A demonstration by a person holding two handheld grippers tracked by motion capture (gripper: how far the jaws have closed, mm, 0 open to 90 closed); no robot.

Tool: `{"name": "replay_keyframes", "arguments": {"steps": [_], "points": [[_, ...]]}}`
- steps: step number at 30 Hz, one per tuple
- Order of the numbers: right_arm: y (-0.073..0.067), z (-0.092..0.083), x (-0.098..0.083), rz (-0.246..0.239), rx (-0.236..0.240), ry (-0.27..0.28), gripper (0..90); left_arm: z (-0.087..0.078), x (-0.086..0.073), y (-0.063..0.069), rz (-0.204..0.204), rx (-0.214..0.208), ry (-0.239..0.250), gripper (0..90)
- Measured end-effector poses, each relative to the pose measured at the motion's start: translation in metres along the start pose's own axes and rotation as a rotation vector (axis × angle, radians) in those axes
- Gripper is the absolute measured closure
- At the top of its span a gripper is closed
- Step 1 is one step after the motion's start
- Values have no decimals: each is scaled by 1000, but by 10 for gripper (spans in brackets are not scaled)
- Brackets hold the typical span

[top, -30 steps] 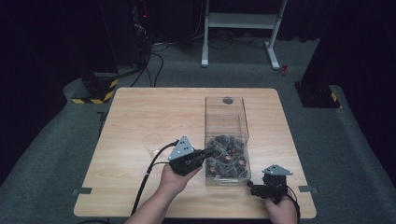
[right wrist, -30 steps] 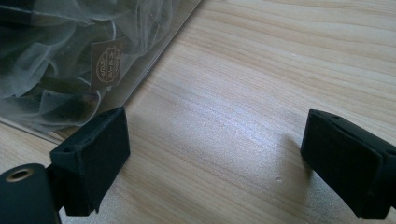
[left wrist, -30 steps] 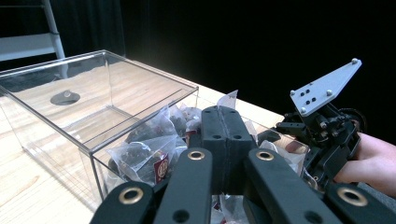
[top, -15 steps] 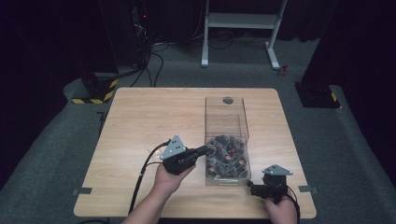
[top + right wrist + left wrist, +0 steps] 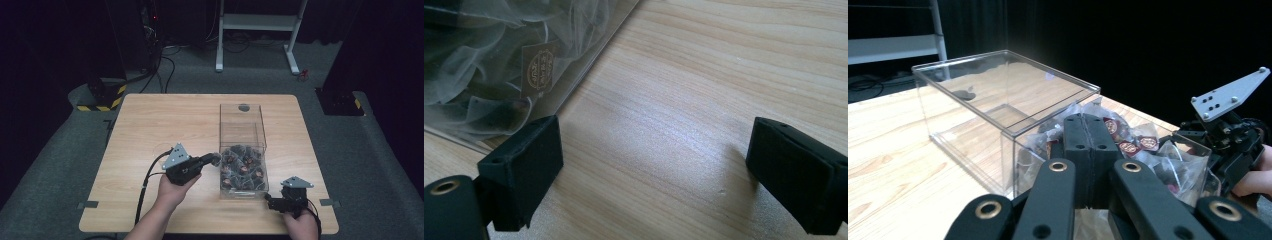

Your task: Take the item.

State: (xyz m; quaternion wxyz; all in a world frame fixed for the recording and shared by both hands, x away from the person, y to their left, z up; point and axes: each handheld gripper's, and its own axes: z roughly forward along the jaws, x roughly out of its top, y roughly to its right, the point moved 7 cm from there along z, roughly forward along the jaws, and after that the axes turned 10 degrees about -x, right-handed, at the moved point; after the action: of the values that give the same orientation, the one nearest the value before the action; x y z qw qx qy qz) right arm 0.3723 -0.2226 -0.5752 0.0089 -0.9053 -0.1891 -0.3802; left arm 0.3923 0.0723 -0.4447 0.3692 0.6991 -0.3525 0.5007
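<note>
Left gripper (image 5: 214,159) jaws pressed together, empty, at clear box (image 5: 242,131) side, right gripper (image 5: 270,201) spread wide, resting on table (image 5: 165,120), sachets (image 5: 242,165) inside box.

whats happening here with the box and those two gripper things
A person holds a gripper in each hand at a wooden table. The left gripper, jaws shut, appears to pinch a wrapped sachet beside a clear box half full of sachets. The right gripper rests open on the table by the box's near corner.
</note>
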Motion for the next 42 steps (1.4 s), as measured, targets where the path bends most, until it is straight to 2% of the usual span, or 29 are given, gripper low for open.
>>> {"name": "replay_keyframes", "arguments": {"steps": [22,42], "points": [[0,0,0,-8,2,4,78,-38,-2,-33,-14,93,19,900],[0,0,0,-15,5,7,78,-73,-10,-59,-39,177,29,900]]}}
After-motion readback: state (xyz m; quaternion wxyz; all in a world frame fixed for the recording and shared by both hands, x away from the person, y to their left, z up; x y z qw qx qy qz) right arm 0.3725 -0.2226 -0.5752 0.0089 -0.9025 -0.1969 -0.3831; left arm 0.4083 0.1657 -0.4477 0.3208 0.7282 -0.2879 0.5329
